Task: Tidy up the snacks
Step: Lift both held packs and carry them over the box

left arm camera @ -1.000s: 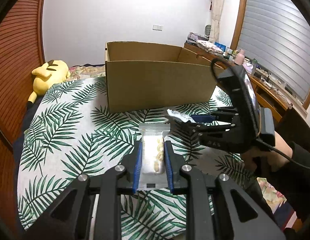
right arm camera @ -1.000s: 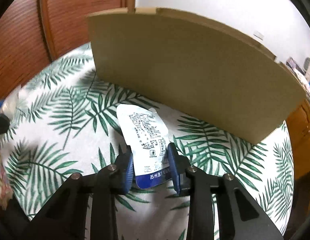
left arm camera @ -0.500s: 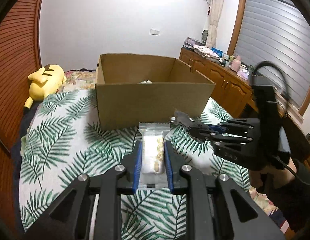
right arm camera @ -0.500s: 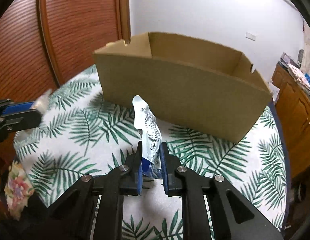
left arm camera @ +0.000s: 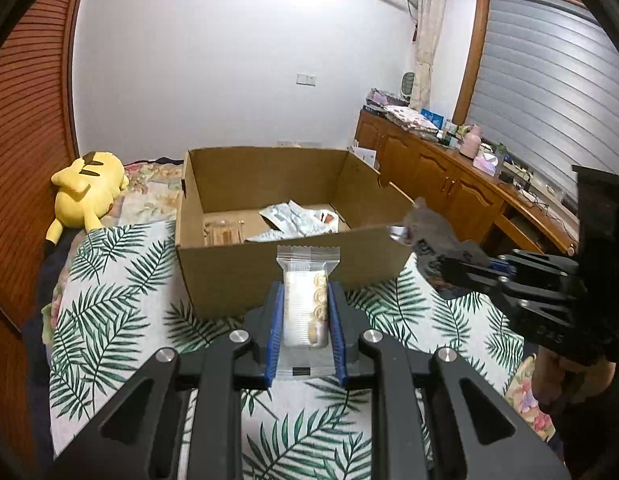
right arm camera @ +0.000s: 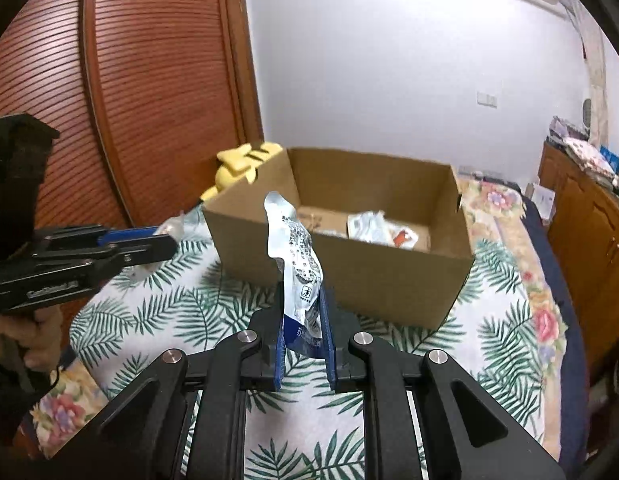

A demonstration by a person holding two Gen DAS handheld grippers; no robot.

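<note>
My left gripper (left arm camera: 304,300) is shut on a clear packet of round biscuits (left arm camera: 307,280), held above the leaf-print cloth just before the near wall of the open cardboard box (left arm camera: 237,268). My right gripper (right arm camera: 302,300) is shut on a white and blue snack pouch (right arm camera: 295,256), held upright in front of the box (right arm camera: 389,280). The right gripper also shows in the left wrist view (left arm camera: 461,268), to the right of the box. The left gripper shows in the right wrist view (right arm camera: 161,244). Several snack packets (left arm camera: 297,220) lie inside the box.
A yellow plush toy (left arm camera: 87,188) lies left of the box. The box stands on a bed with a leaf-print cloth (left arm camera: 109,320). A wooden sideboard (left arm camera: 449,184) with clutter runs along the right. A wooden slatted door (right arm camera: 149,100) is on the left.
Both grippers have risen with their packets, so the inside of the box has come into view. The right gripper's pouch has turned from lying flat to upright.
</note>
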